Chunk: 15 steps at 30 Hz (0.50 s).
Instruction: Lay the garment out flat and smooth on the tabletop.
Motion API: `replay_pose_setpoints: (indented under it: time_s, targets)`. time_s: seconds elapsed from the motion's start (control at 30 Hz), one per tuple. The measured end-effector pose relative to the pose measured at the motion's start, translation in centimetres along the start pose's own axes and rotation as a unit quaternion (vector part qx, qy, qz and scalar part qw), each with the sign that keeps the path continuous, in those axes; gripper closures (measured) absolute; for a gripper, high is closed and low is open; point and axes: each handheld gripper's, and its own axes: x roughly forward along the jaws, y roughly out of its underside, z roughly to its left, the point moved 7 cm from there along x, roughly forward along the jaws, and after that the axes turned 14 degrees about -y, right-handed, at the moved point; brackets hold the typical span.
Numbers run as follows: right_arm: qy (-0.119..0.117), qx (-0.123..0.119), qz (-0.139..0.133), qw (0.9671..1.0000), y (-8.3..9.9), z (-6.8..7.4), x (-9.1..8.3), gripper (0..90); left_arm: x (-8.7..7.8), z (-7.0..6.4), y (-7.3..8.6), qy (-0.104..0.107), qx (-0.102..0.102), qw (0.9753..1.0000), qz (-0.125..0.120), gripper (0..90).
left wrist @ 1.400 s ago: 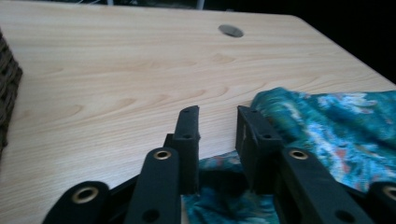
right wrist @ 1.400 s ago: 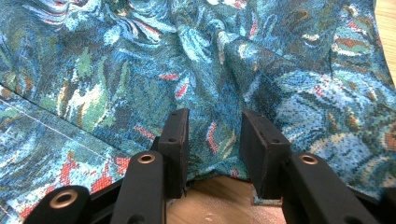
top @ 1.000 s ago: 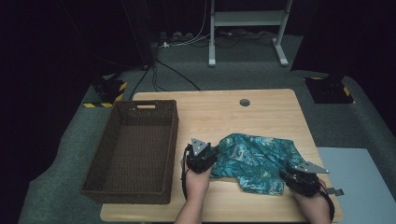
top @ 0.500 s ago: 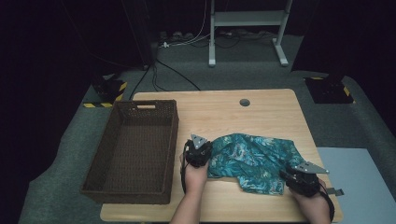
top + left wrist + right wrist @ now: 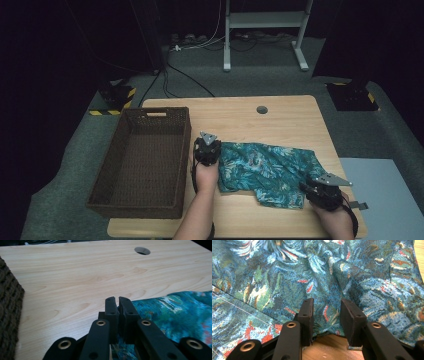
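The left gripper (image 5: 118,300) was clenched on the cloth's (image 5: 267,170) nine o'clock edge, while the right gripper's (image 5: 326,312) jaws stood parted around a fold at five o'clock. The cloth lay rumpled mid-table (image 5: 280,112), just right of the basket (image 5: 142,165). It looked light, limp and likely to sag, so hems and corners seemed the best holds.

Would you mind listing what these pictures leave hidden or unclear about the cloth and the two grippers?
- Left gripper view: the left gripper has its jaws nearly together; whether any of the patterned cloth sits between them is hidden by the jaws.
- Right gripper view: the cloth's edges run past the frame.
- High view: the right gripper is too small to judge its jaws; the basket floor is dim.
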Motion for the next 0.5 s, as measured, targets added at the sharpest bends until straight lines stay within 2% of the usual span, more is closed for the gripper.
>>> replay_pose_setpoints:
  time_s: [0.07, 0.2, 0.37, 0.5]
  targets:
    - [0.000, 0.000, 0.000, 1.0000, 0.0, 0.0, 0.0, 64.0, 0.2, 0.3, -0.2, -0.005, -0.001, 1.0000, 0.001, 84.8]
    - [0.000, 0.000, 0.000, 1.0000, 0.0, 0.0, 0.0, 64.0, 0.0, 0.5, -0.5, -0.013, -0.008, 0.9998, -0.009, 75.8]
    - [0.000, 0.000, 0.000, 1.0000, 0.0, 0.0, 0.0, 64.0, -1.1, -0.3, -0.1, 0.006, -0.025, 0.9995, -0.019, 55.5]
    - [0.000, -0.001, 0.000, 1.0000, 0.0, 0.0, 0.0, 64.0, -2.0, -1.5, 1.2, 0.018, -0.018, 0.9995, -0.015, 45.0]
